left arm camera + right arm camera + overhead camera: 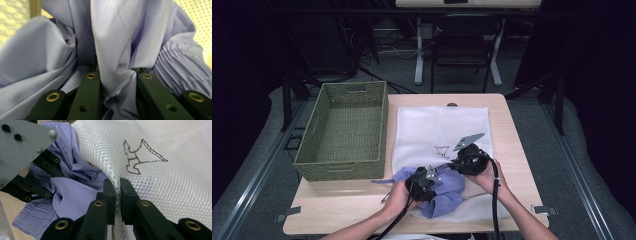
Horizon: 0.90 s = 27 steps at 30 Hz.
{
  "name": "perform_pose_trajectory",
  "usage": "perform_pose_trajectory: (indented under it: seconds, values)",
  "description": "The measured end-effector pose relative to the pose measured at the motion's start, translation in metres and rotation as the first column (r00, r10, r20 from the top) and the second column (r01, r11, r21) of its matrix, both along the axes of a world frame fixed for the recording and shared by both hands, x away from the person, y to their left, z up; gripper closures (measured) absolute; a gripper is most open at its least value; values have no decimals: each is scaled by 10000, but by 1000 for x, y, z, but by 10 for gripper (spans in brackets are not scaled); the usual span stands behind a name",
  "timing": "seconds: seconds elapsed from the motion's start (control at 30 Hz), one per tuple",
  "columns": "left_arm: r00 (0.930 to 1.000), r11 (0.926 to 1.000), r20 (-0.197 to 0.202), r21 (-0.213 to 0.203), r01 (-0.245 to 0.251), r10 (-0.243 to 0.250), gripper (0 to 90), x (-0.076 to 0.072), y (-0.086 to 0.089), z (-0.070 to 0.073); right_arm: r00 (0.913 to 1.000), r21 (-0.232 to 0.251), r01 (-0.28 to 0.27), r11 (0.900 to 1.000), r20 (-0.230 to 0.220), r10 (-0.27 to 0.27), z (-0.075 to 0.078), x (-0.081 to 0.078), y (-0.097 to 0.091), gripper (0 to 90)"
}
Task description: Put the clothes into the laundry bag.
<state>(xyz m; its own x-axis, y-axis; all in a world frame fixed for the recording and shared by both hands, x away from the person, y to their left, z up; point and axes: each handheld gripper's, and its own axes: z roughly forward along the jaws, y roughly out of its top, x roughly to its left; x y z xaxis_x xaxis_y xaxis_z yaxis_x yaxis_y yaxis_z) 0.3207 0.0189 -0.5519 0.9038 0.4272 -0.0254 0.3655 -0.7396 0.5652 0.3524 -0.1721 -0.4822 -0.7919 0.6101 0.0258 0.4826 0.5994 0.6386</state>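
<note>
1. Left claw [426,181] grips a fold of the lilac garment [447,192]; in the left gripper view a ridge of the cloth [113,62] is bunched between the two black jaws, which press on it from both sides.
2. Right claw [460,161] is closed on the edge of the white mesh bag [442,127]; in the right gripper view the jaws [118,192] pinch a raised fold of the netting with almost no gap between them.
3. Crumpled and partly gathered, the garment lies at the near end of the bag, close to the front edge of the surface [512,130], with a pleated band [37,217] showing at one side.
4. Spread flat over the middle of the surface, the bag bears a small brown stitched figure [138,157] just beyond the right claw.
5. Each claw is held by one of the person's hands, the left hand [398,196] and the right hand [492,179], with forearms entering from the bottom of the high view and a black cable trailing from each.
6. To the left of the bag stands a green woven basket [319,120], just beside it, with a cut-out handle in its wall.
</note>
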Motion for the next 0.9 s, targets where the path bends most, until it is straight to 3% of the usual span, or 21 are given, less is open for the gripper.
perform_pose_trajectory:
  seconds: [0.17,0.27,0.5,0.7,0.8,0.9]
  values:
    - [9955,9952,698,-778,-591,646,802,2,1,15,9998,247,48,9997,179,-52,6,-5,1,845]
    - [9862,9870,1151,-1216,-1051,1192,801,1,1,19,9995,389,16,9992,304,-28,11,-6,1,846]
    - [9927,9940,622,-424,-1012,1037,741,8,-2,-5,10000,259,-8,9997,-48,9,2,-2,1,846]
    - [9960,9975,604,-269,-648,663,596,5,1,6,9999,190,1,9998,-108,1,-1,-2,-1,845]
    - [9961,9976,573,-228,-655,667,471,3,3,14,9999,228,11,9997,-140,-8,-1,-1,0,846]
    - [9959,9973,611,-329,-651,670,418,0,6,21,9999,229,28,9997,-163,-24,-1,-1,-1,845]
